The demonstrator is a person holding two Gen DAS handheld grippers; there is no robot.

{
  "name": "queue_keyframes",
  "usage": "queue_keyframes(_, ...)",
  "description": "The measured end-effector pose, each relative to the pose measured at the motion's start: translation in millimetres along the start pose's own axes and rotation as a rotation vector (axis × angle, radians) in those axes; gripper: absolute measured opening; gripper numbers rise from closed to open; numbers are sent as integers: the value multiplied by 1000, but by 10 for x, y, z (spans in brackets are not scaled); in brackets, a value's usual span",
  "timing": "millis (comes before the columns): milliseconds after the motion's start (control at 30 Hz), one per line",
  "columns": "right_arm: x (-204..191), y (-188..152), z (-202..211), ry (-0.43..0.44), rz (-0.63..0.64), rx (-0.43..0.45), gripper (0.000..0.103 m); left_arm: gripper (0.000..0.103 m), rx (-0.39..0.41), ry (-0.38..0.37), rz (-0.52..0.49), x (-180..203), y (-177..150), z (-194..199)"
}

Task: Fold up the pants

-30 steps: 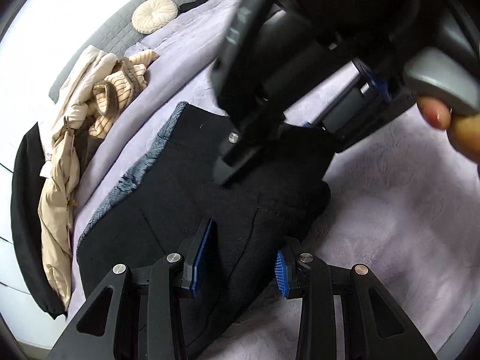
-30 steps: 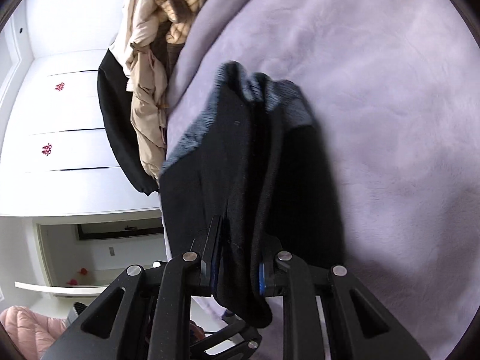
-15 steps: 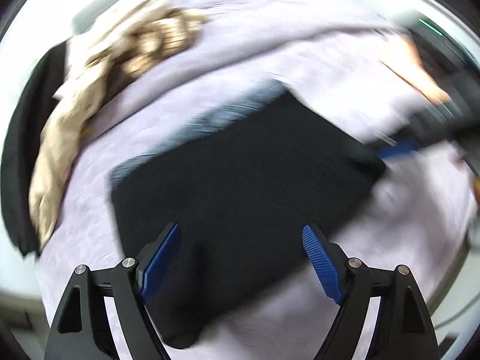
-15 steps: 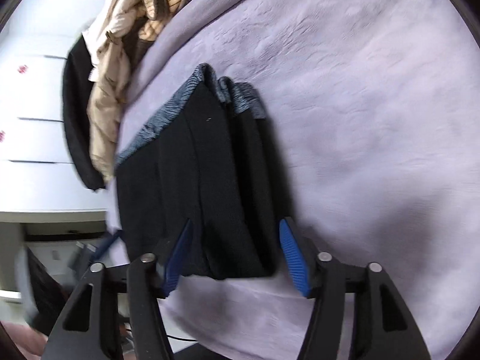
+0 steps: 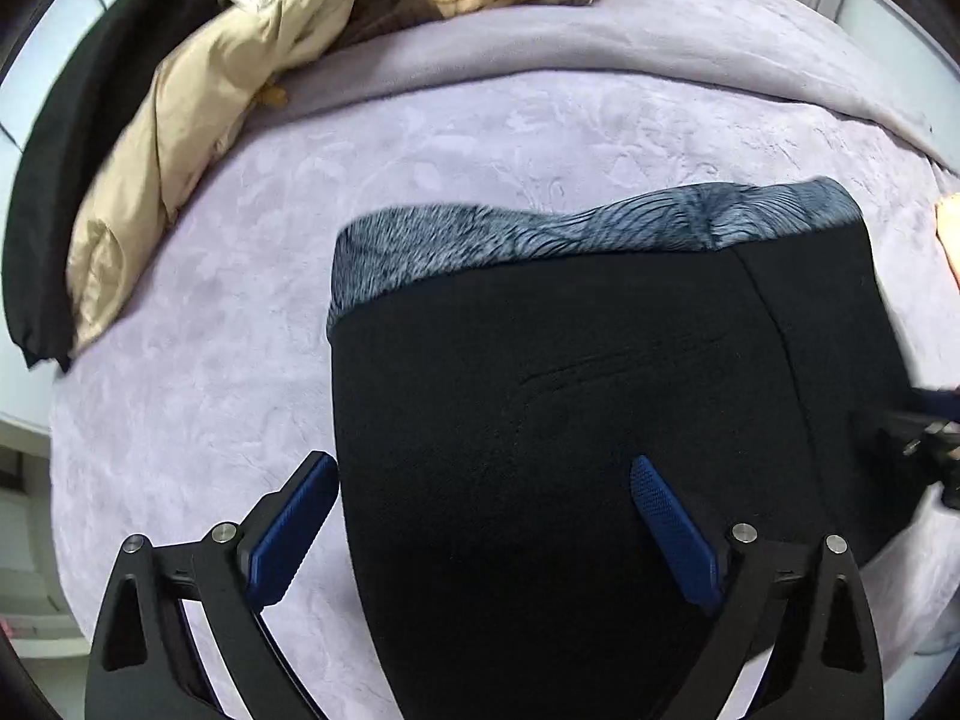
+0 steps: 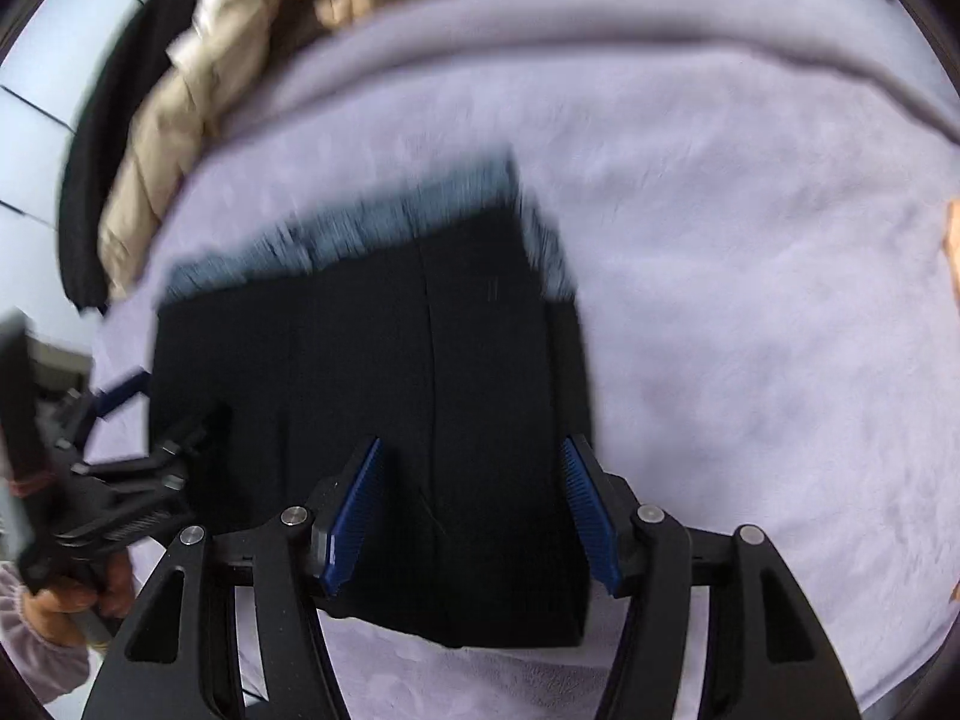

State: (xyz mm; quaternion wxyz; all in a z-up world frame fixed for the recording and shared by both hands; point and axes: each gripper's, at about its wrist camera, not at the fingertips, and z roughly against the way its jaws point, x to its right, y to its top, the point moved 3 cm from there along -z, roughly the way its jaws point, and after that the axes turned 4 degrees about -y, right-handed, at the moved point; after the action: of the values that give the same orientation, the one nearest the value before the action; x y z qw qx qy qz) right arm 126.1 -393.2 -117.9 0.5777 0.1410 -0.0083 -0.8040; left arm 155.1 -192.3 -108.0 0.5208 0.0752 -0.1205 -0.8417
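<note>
So we've got the pants (image 5: pixel 570 420) lying folded into a black block on the lilac blanket (image 5: pixel 210 360), grey fuzzy lining peeking out along the 12 o'clock edge. Our left gripper (image 5: pixel 480 528) hangs over it with jaws spreading wide, pads clear of the cloth, nothing pinched. Our right gripper (image 6: pixel 474 516) is let go too, jaws parted above the fabric and not pressing on it.

What could bite us, we reckon: the fold looks loose and thick, so a pad catching the top layer on the way out could drag it open or skew the stack. The block also sits close to the blanket's 6 o'clock edge in the right view, so a nudge might slide it off.

View differences: the left wrist is sharp and shows the lining's texture and a crease across the top layer. The right wrist is blurred, but shows the stacked layers at the 3 o'clock side, plus our other gripper and the hand (image 6: pixel 66 606) holding it at 8 o'clock. The pile of clothes (image 5: pixel 240 60) sits at 11 o'clock in both.
</note>
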Motion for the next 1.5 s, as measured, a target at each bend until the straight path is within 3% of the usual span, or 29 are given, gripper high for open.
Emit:
queue_keyframes(67, 46, -57, 16, 18, -9, 37, 65, 99, -14, -20, 21, -13, -22, -8)
queue_keyframes(167, 124, -129, 39, 30, -23, 12, 66, 99, -11, -20, 13, -16, 38, 65)
queue_keyframes(333, 298, -125, 161, 76, -106, -9, 67, 99, 92, 32, 62, -220, 353, 237)
queue_keyframes(400, 357, 8, 334, 69, -140, 73, 65, 99, 89, 73, 110, -383, 481, 180)
queue_keyframes(467, 383, 171, 441, 55, -158, 130, 65, 99, 72, 53, 152, -479, 532, 111)
queue_keyframes(600, 371, 610, 376, 119, -207, 148, 65, 99, 40, 61, 110, -365, 513, 7)
queue_keyframes(633, 343, 671, 293, 111, -199, 129, 59, 99, 37, 65, 100, -311, 491, 18)
queue_keyframes(667, 304, 732, 173, 90, -184, 92, 40, 99, 34, 69, 91, -274, 476, 5)
queue_keyframes(733, 246, 745, -54, 40, -146, 31, 37, 99, 28, 66, 80, -208, 449, 1)
queue_keyframes(800, 223, 749, -73, 18, -124, 42, 37, 99, 20, 64, 94, -212, 435, 11)
queue_keyframes(1067, 407, 555, 110, 17, -171, 13, 44, 99, -25, 78, 99, -189, 412, 99)
queue_keyframes(1200, 441, 326, 221, 21, -172, -10, 45, 99, -87, 44, 129, -126, 330, 165)
queue_keyframes(1500, 433, -191, 451, -57, -126, -81, 73, 99, -140, 41, 71, 292, -68, 487)
